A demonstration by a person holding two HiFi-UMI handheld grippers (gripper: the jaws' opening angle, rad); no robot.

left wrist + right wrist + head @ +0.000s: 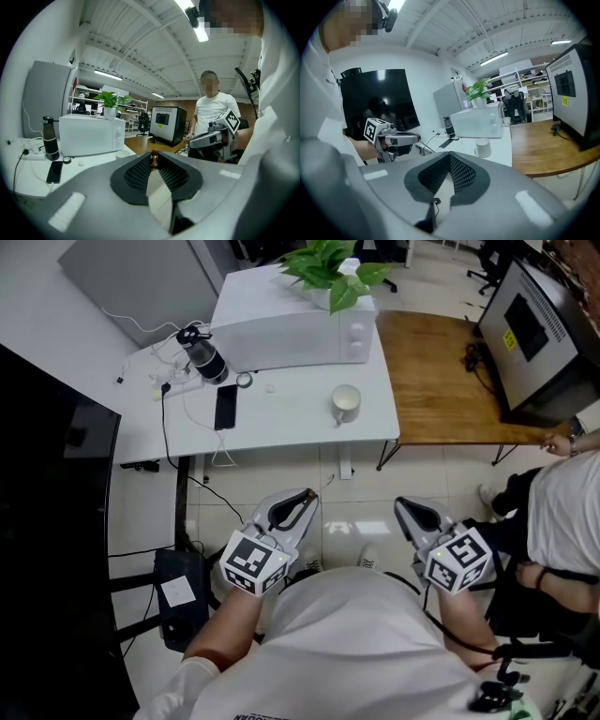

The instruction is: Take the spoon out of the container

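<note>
A white mug (pixel 346 402) stands on the white table (pixel 291 423), near its front right corner; it also shows in the right gripper view, mug (pixel 483 147). No spoon shows in any view. I stand back from the table with both grippers held close to my body, over the floor. My left gripper (pixel 305 494) (pixel 153 160) is open by a narrow slit, with nothing held; a small brown object far off shows through the slit. The fingertips of my right gripper (pixel 404 503) (pixel 450 155) meet, and nothing is between them.
On the table stand a white microwave (pixel 291 324) with a plant (pixel 328 268) on top, a dark bottle (pixel 202 354), a phone (pixel 225 407) and cables. A wooden table (pixel 450 381) with a monitor (pixel 544 329) adjoins on the right. A person (pixel 562 512) sits at my right.
</note>
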